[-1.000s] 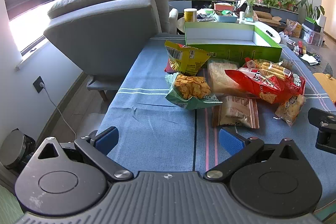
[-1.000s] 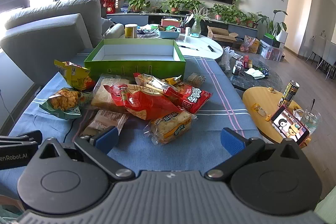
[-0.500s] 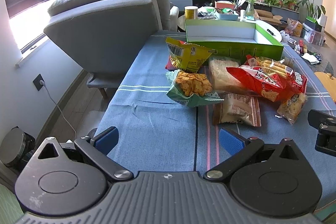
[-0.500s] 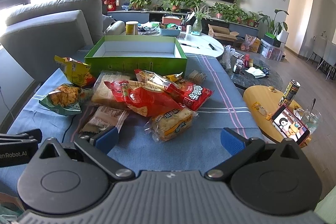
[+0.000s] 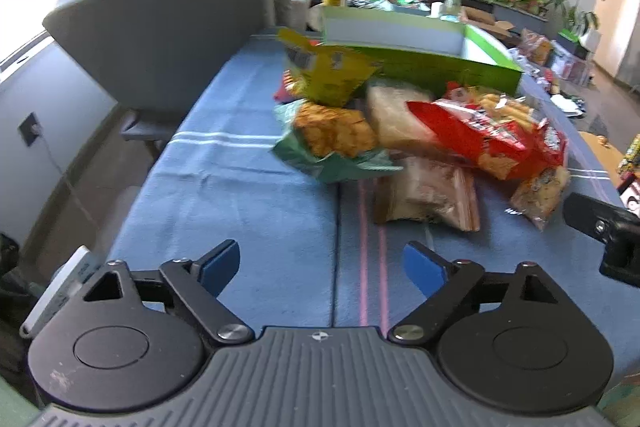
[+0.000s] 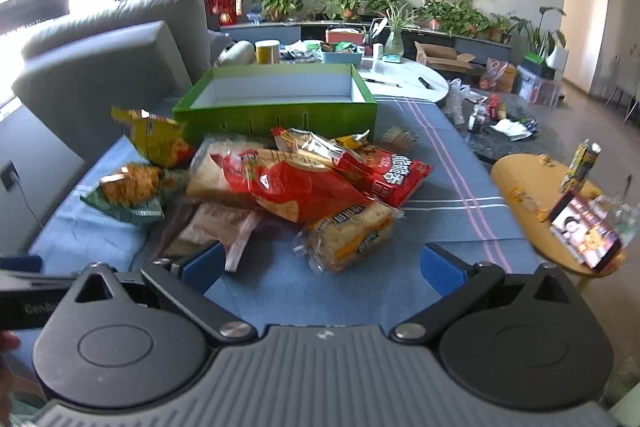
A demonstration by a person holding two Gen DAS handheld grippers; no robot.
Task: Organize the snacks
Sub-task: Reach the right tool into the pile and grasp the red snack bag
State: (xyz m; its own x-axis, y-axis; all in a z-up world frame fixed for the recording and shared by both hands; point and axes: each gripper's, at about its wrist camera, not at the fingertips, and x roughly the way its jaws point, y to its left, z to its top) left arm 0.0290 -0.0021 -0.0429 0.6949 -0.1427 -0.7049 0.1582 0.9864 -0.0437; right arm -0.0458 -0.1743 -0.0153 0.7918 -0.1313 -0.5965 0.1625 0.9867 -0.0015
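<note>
A pile of snack bags lies on the blue tablecloth (image 5: 240, 195) in front of an empty green box (image 6: 280, 107), also in the left wrist view (image 5: 432, 67). The pile holds a yellow bag (image 5: 328, 75), a green cracker bag (image 5: 332, 143), a red bag (image 6: 296, 187), a brown packet (image 5: 428, 195) and a sandwich-cracker pack (image 6: 352, 235). My left gripper (image 5: 322, 267) is open and empty above the cloth, short of the pile. My right gripper (image 6: 322, 265) is open and empty just short of the cracker pack.
A grey sofa (image 5: 168, 27) stands left of the table. A round yellow side table (image 6: 540, 195) with a phone and a can is at the right. A white table with clutter (image 6: 400, 75) stands behind the box.
Both grippers have moved forward toward the snack pile, which now looks larger and closer. Both stay open and empty.
</note>
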